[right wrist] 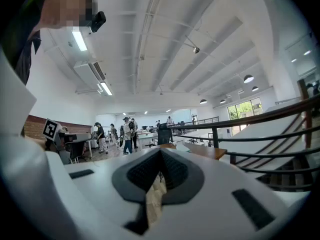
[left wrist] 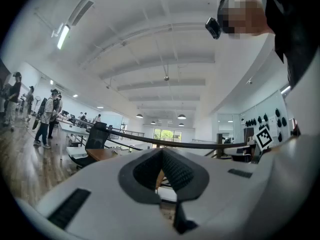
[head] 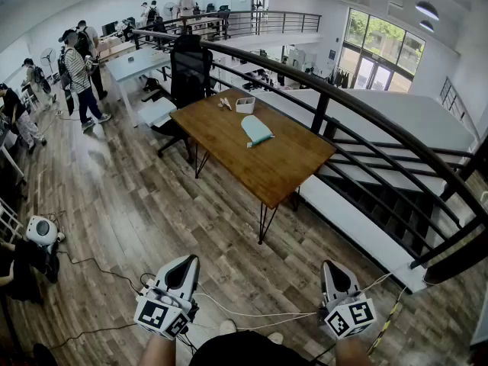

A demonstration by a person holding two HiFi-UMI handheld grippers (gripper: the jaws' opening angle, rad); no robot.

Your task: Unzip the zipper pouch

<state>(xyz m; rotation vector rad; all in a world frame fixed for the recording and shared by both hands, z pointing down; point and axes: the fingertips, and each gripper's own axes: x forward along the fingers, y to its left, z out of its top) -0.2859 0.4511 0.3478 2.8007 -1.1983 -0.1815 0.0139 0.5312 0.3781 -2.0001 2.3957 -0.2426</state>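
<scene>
A light blue zipper pouch (head: 257, 130) lies flat on the wooden table (head: 282, 166), far ahead of me. My left gripper (head: 181, 269) is held low at the bottom left of the head view, shut with nothing in it. My right gripper (head: 332, 274) is at the bottom right, also shut and empty. Both point level across the wooden floor toward the table, well short of it. In the left gripper view the left gripper's (left wrist: 161, 151) jaw tips meet; in the right gripper view the right gripper's (right wrist: 160, 152) tips meet too. The pouch does not show in either gripper view.
A small white box (head: 245, 105) and small items (head: 226, 103) sit at the table's far end, with a black office chair (head: 191, 71) behind. A dark metal railing (head: 358, 113) runs along the right. Cables (head: 99, 265) and a white device (head: 42, 231) lie on the floor. Several people (head: 80, 71) stand far left.
</scene>
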